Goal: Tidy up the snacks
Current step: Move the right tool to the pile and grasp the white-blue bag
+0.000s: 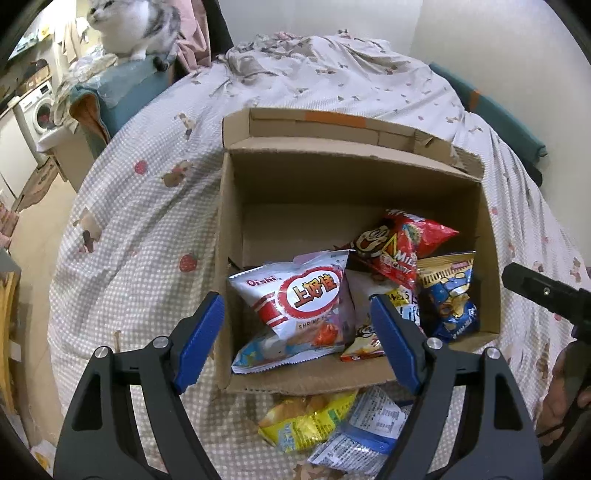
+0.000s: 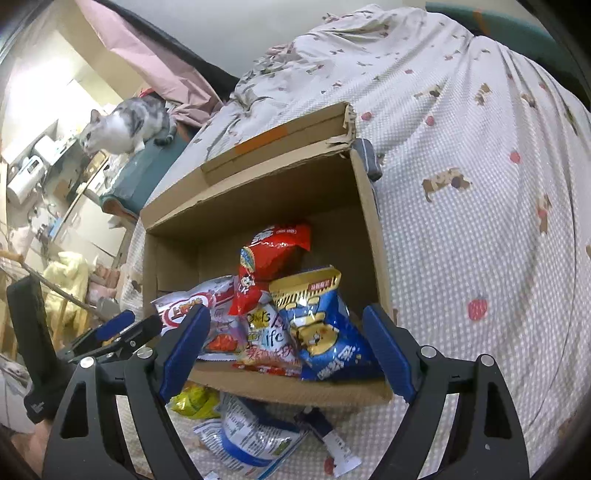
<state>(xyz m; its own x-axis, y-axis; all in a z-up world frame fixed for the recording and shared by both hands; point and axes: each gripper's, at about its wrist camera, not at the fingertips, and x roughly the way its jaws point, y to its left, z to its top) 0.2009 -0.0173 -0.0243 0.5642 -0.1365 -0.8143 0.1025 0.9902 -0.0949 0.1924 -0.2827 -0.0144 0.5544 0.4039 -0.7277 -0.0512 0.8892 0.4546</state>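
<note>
Right now both are wide open and hold nothing: the left hand-held gripper (image 1: 295, 339) and the right hand-held gripper (image 2: 284, 347) hang over the cardboard box (image 1: 229, 229) on the bed (image 1: 147, 206). Most snacks sit inside, like the white shrimp chips bag (image 1: 299, 299). A yellow bag (image 1: 306, 421) and a white and blue bag (image 2: 251, 439) lie outside, just beside the box. Reaching for them could bump the box wall. The cat (image 1: 133, 26) might jump in, too.
</note>
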